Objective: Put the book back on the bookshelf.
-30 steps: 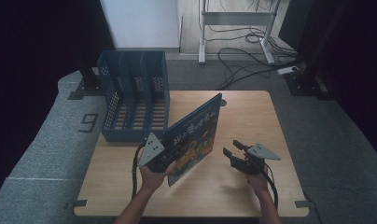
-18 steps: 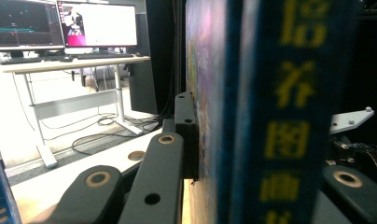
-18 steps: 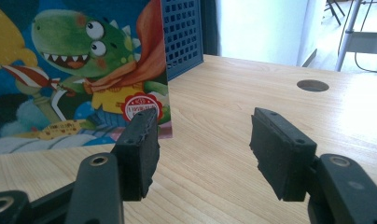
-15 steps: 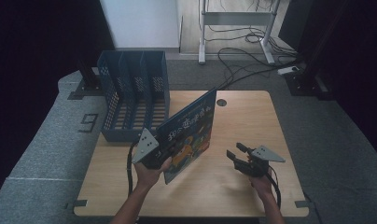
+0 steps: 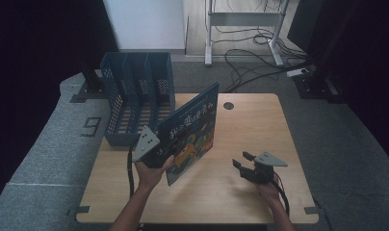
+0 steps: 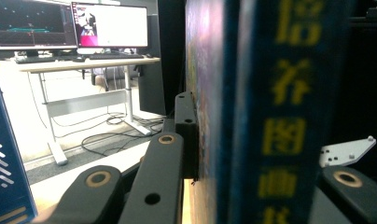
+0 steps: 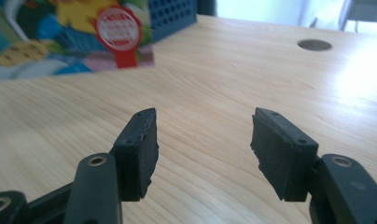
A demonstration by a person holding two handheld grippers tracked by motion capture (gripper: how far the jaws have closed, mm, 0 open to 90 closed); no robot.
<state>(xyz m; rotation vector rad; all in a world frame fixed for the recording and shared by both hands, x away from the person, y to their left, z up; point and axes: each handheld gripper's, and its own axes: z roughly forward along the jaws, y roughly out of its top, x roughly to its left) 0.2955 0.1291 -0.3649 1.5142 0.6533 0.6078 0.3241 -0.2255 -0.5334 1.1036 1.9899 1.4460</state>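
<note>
A perforated blue plastic file rack (image 5: 135, 98) sat at the wooden table's (image 5: 260, 125) far left edge. Just beside it, the left gripper (image 5: 156, 153) pinched a glossy picture book (image 5: 192, 132) near its spine, held tilted above the table. Bare woodgrain lay open to the right, where the right gripper (image 5: 241, 162) rested with jaws spread.

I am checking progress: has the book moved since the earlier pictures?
Yes. The book, held in the left gripper, has moved left, closer to the blue file rack.
</note>
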